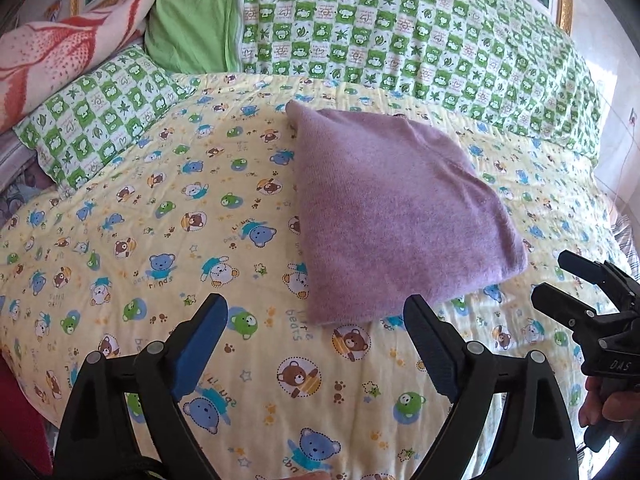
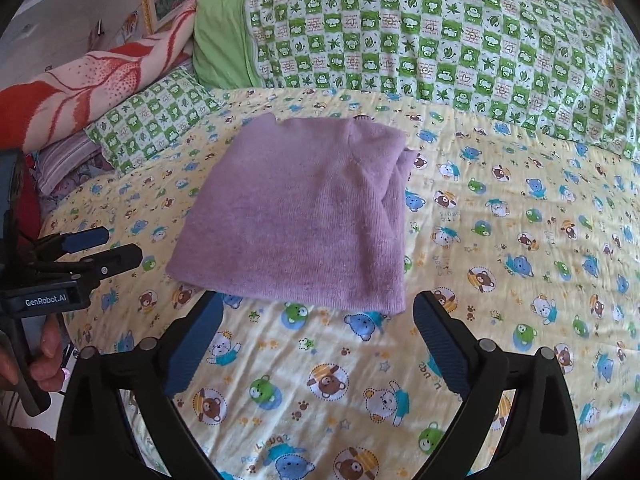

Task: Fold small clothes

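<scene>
Nearest: left hand-held gripper [image 1: 316,312] and right hand-held gripper [image 2: 318,308], both released, jaws spread wide, nothing between the pads, both hovering just short of the garment's near edge. Under them, the yellow bear-print quilted bedspread [image 1: 160,240]. On it lies the purple knitted wool garment [image 2: 304,216], already folded into a thick, roughly square pad, right side showing stacked layers. Looks light, soft, floppy, slightly fuzzy, so not slippery; layers will slide apart if lifted by one. Pinch full thickness at both near corners. Beyond: green-checked animal-print duvet [image 1: 400,32].
</scene>
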### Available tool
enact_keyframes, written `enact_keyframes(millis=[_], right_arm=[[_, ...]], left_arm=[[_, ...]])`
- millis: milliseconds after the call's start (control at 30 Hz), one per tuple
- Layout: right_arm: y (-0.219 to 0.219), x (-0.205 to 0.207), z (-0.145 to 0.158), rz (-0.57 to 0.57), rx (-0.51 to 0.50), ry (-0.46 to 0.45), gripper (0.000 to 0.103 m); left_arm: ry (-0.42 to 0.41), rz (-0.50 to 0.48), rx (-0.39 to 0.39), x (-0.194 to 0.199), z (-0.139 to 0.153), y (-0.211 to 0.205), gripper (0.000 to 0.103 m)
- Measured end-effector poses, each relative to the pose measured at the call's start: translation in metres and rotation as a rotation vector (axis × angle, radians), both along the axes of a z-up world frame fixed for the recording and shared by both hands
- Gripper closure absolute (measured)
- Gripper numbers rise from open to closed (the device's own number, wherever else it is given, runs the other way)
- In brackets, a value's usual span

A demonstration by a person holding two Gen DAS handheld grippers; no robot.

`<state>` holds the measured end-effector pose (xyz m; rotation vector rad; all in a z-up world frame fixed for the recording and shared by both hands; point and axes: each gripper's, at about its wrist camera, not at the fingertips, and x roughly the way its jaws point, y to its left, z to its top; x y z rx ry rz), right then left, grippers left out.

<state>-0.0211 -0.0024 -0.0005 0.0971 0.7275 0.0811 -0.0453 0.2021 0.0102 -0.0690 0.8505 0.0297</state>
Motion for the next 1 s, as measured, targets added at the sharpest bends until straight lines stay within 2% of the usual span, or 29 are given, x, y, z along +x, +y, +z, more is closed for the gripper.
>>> enact_keyframes(millis=[333,533,1000], right_arm=[[-0.008,0.012,-0.019,-0.017,0.033,0.030,0.007],[-0.002,0.016,-0.023,-0.010,0.028,0.036,0.007],[0.003,0.021,-0.028,0.017,0.022,0.052,0.007]], left_arm=[[0.038,0.001,0.043,0.006,-0.017,-0.008,0.012],[0.103,0.013,0.101,0.014,-0.029,-0.012,0.010],[0.088,0.020,0.101,0.010,-0.027,-0.010,0.010]])
